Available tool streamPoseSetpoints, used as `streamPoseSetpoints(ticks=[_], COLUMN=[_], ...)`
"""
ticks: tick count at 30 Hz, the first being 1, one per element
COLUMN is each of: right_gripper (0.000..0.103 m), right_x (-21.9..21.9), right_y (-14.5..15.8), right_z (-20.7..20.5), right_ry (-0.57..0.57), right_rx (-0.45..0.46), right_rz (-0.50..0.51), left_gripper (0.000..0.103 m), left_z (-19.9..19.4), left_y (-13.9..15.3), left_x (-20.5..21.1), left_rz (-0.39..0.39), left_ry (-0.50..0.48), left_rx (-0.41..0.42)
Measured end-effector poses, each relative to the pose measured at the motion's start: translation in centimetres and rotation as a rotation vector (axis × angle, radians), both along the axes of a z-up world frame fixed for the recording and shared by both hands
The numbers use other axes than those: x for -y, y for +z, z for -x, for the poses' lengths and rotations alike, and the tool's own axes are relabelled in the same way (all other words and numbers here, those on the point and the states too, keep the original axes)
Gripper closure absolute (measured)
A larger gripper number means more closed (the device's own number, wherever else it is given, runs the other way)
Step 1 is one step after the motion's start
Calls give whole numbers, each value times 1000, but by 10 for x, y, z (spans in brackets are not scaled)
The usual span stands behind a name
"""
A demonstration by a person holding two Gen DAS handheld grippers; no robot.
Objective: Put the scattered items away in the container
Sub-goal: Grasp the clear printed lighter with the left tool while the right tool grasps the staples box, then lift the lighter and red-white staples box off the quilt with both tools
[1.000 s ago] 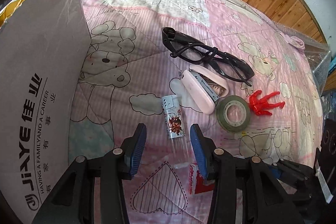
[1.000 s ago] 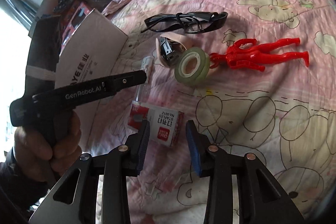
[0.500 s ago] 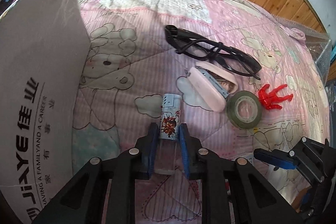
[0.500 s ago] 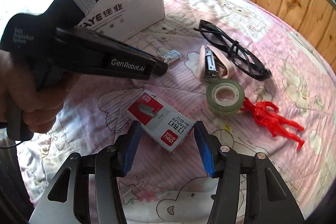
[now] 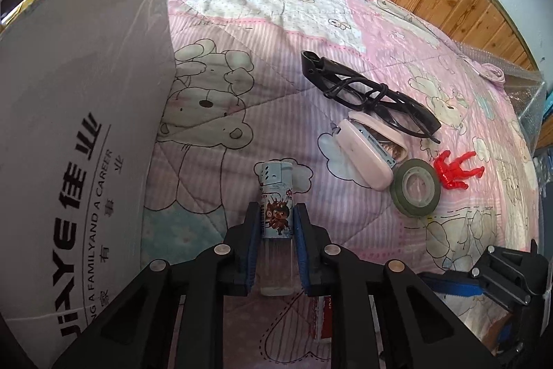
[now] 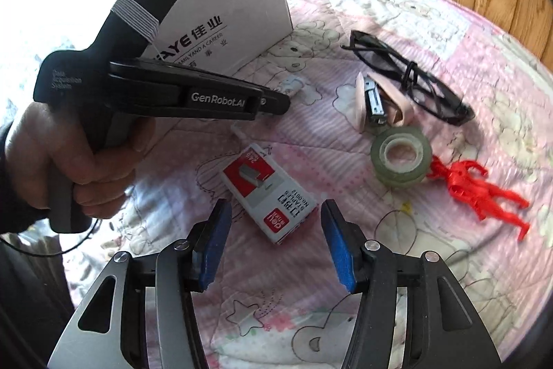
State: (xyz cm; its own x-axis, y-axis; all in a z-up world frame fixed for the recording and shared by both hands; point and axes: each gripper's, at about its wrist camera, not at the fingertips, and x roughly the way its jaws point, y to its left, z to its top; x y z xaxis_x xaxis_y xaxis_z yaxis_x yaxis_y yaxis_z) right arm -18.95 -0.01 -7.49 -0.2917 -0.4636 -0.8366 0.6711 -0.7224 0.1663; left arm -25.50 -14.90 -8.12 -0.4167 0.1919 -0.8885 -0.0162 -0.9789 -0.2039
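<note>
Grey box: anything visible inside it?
No. Both views show only the outer printed wall of the grey box; its interior is hidden. The left tongs grip the small bottle outside it, on the quilt.

Left gripper [image 5: 276,232]: black angular finger arms; blue pads; round silver screws
Right gripper [image 6: 274,239]: grey-silver finger arms with triangular cut-outs; blue pads; silver screws
Left gripper body, at 9 o'clock in the right wrist view: black pistol-grip housing; white "GenRobot.AI" lettering; white band; thin black cable
Sleeve [image 6: 13,192]: dark
</note>
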Motion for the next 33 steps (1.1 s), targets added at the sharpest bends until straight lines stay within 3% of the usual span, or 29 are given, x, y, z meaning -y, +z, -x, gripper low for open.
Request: streamPoseSetpoints(ticks=[7, 9, 11, 13, 14, 22, 33], right_gripper=[45, 45, 46, 51, 64, 64, 64], right_x=[47, 59, 60, 50, 42, -23, -57], right_y=[-7, -16, -21, -21, -19, -13, -4], right_z=[-5, -5, 0, 11, 15, 22, -27], right_ry=[296, 341, 340, 275, 236, -129, -429], right_rx=[-150, -192, -188, -97, -66, 114, 195], right_rz=[-189, -260, -246, -185, -152, 74, 195], left_gripper=[83, 83, 83, 83, 83, 83, 83], left_z=[-10, -12, -13, -13, -13, -15, -50], left_y=[10, 11, 11, 11, 12, 19, 55], left_x=[9, 10, 11, 10, 9, -3, -16], left_rz=[-40, -45, -45, -51, -54, -63, -73], left_ry=[35, 41, 38, 32, 31, 5, -56], left_rx=[-3, -6, -4, -4, -4, -14, -52])
